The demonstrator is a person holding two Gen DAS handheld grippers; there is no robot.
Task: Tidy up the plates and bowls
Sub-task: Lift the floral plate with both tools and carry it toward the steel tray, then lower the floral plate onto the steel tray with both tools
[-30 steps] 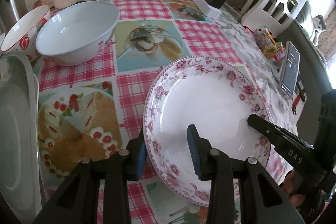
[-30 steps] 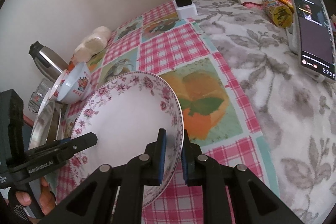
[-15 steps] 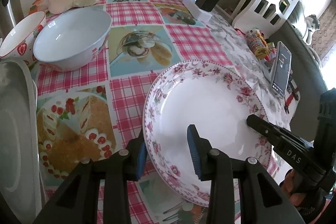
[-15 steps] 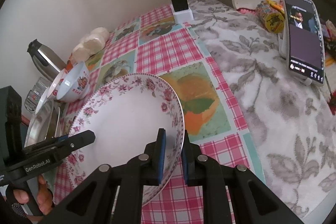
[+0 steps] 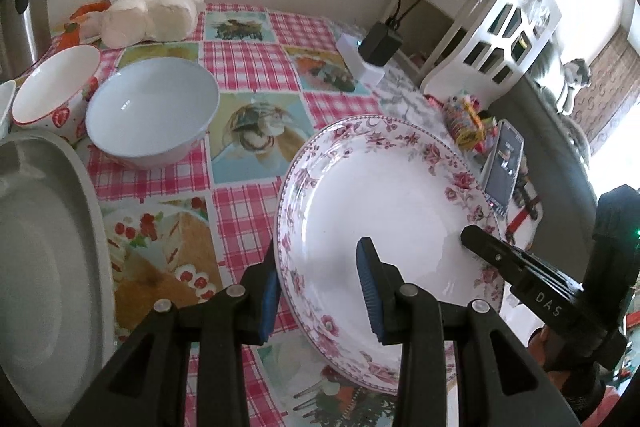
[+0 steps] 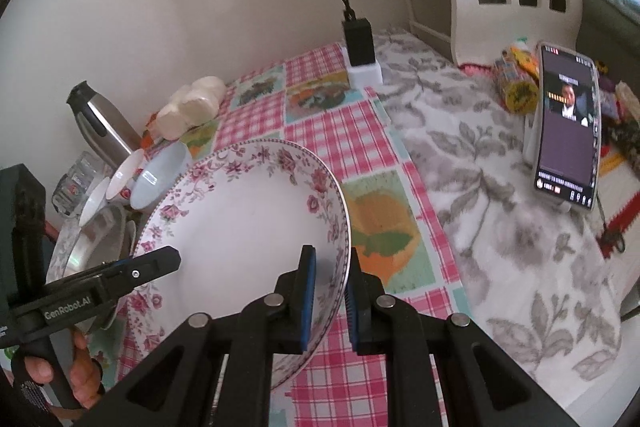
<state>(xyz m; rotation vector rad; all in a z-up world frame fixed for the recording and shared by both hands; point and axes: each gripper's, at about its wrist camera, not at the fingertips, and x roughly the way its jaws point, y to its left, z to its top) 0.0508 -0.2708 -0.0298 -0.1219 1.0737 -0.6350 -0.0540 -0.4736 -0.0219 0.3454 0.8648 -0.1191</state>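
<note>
A white deep plate with a pink floral rim [image 5: 392, 203] hangs tilted above the checked tablecloth, carried from both sides. My left gripper [image 5: 318, 291] is shut on its near-left rim, one blue pad under the edge and one inside. My right gripper [image 6: 330, 295] is shut on the opposite rim of that plate [image 6: 248, 219]. Each gripper also shows in the other's view, at the plate's far side. A pale blue bowl [image 5: 152, 115] and a strawberry-patterned bowl [image 5: 56, 87] stand on the table at the back left.
A grey oval dish [image 5: 40, 247] fills the left edge. White buns [image 5: 156, 11] lie by the wall, and a steel flask [image 6: 104, 123] and a glass stand near the bowls. A charger block [image 6: 360, 43] and a propped phone [image 6: 566, 123] sit on the flowered cloth to the right.
Both grippers have risen with the floral plate between them, so the tablecloth and bowls look smaller and farther below. Neither grip has altered.
</note>
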